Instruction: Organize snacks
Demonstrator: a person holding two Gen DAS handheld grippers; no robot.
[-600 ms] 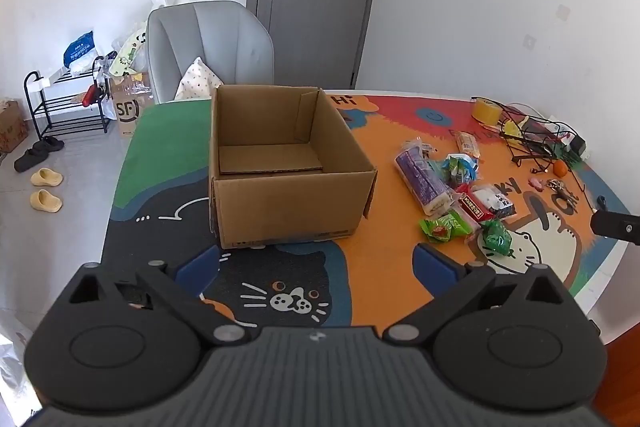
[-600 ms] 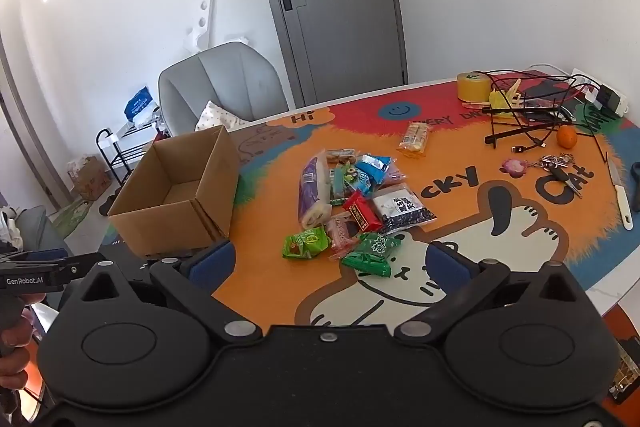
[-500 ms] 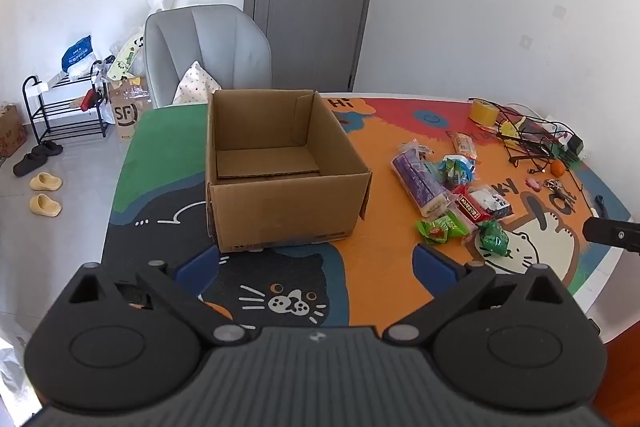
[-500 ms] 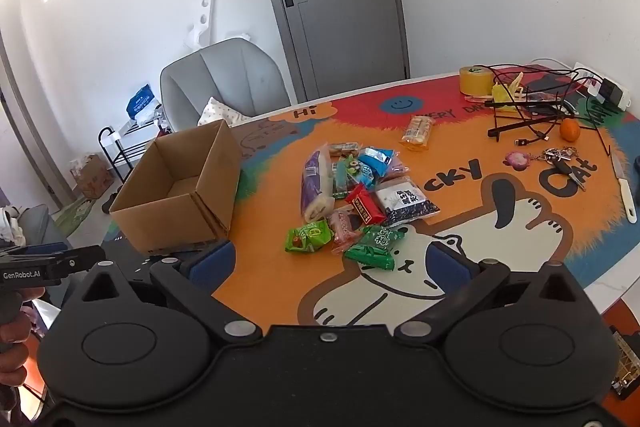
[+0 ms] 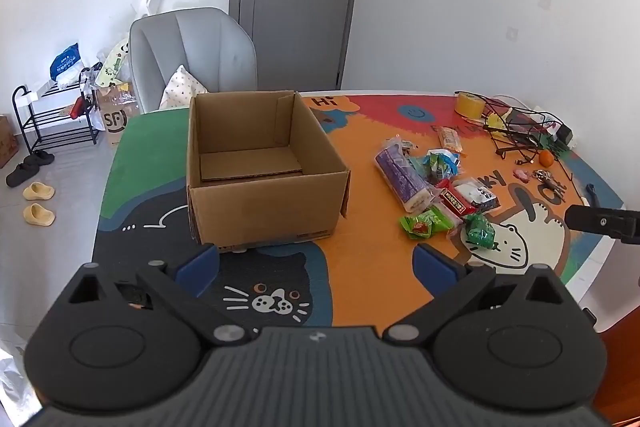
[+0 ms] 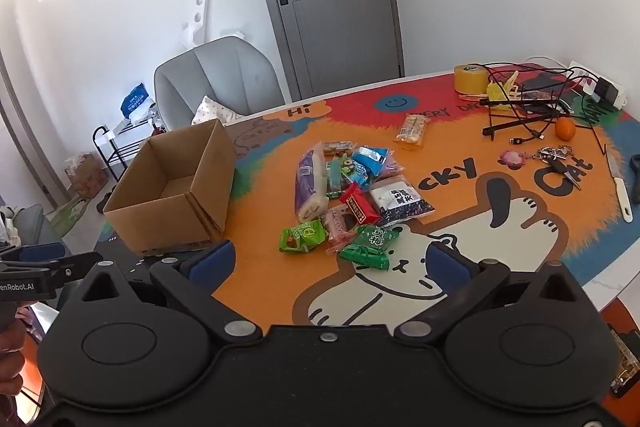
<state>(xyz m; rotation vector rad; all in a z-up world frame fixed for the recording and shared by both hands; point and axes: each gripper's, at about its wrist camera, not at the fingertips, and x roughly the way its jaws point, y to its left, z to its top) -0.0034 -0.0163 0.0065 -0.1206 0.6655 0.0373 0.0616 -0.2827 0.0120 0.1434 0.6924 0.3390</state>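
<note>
An open, empty cardboard box (image 5: 260, 171) stands on the cartoon table mat; it also shows in the right wrist view (image 6: 172, 187). To its right lies a pile of snacks: a purple roll pack (image 5: 402, 177) (image 6: 306, 183), a light green packet (image 5: 426, 223) (image 6: 302, 235), a dark green packet (image 6: 370, 242), a red packet (image 6: 359, 207), a black-and-white pouch (image 6: 400, 201) and a blue packet (image 6: 370, 161). A cracker pack (image 6: 412, 131) lies apart, farther back. My left gripper (image 5: 316, 263) is open and empty, short of the box. My right gripper (image 6: 330, 261) is open and empty, just short of the green packets.
At the table's far right sit a tape roll (image 6: 471, 78), a tangle of cables (image 6: 532, 99), an orange (image 6: 565, 128), keys (image 6: 554, 157) and a knife (image 6: 620, 187). A grey chair (image 5: 192, 59) stands behind the table; a shoe rack (image 5: 52, 123) is on the left.
Both grippers have risen and drawn back slightly, so box and snacks sit lower and a little farther off in view. Nothing on the table has moved.
</note>
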